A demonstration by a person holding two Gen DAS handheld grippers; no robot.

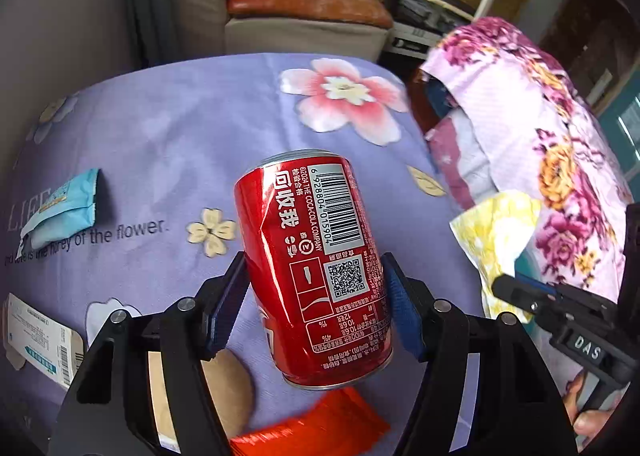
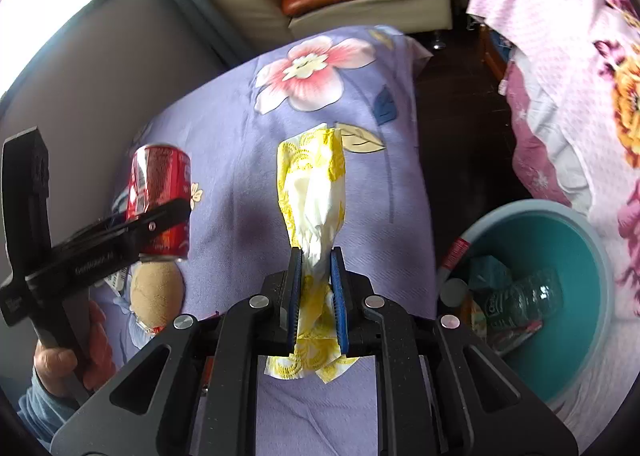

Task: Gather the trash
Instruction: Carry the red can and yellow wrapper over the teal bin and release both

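A dented red cola can hangs above the purple flowered tablecloth, and my left gripper is shut on its sides. From the right wrist view the can shows at the left with a left finger across it. My right gripper is shut on a crumpled yellow and white napkin, which sticks up past the pads. That napkin also shows at the right of the left wrist view, beside the right gripper. A person's hand holds the left gripper's handle.
A teal bin with a plastic bottle inside stands low at the right. On the cloth lie a blue wrapper, a flattened carton, a red packet and a brown round thing. A pink flowered cover is draped at the right.
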